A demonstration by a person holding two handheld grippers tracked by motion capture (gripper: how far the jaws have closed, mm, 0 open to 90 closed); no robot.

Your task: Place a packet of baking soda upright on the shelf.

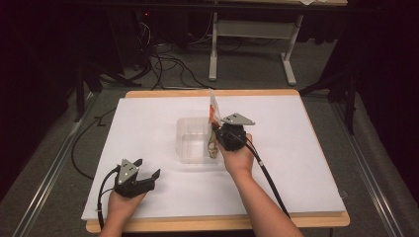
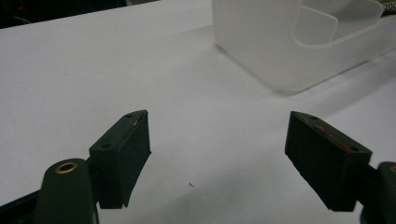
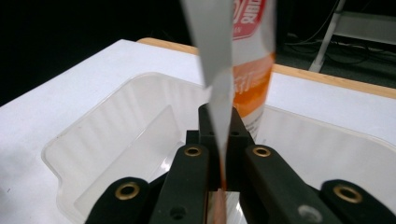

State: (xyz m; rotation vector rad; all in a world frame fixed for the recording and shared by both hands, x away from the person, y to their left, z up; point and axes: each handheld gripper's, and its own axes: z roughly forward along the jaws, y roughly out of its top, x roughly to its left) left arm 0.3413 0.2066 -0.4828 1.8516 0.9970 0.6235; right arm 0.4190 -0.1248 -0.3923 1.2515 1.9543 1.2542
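One item is in play, an orange-and-white snack packet (image 1: 213,118), pinched by its flat edge between the closed jaws of the right hand-held gripper (image 1: 217,136); in the right gripper view the packet (image 3: 243,60) is seen standing upright from the jaws, its thin sealed edge clamped between the pads, printed face turned to the side; packet is held over the clear plastic container (image 1: 190,140), near its right wall, lower end seemingly down inside the rim though contact with the floor of the container cannot be told; container (image 3: 107,140) looks otherwise empty in the right gripper view, nothing else is made out in it; container is set near the middle of the white worktop (image 1: 296,163); left hand-held gripper (image 1: 148,177) is rested low on the worktop at the near left, jaws spread wide, nothing between them; in the left gripper view the bare worktop (image 2: 140,70) lies between its pads and the container (image 2: 280,51) stands well apart ahead; progress judged: pick-up done, carry to the container done, lowering apparently in hand; left to do, by judgement: packet released into the container, right hand-held gripper drawn clear; no other items are seen waiting on the worktop, so this is likely near the end.
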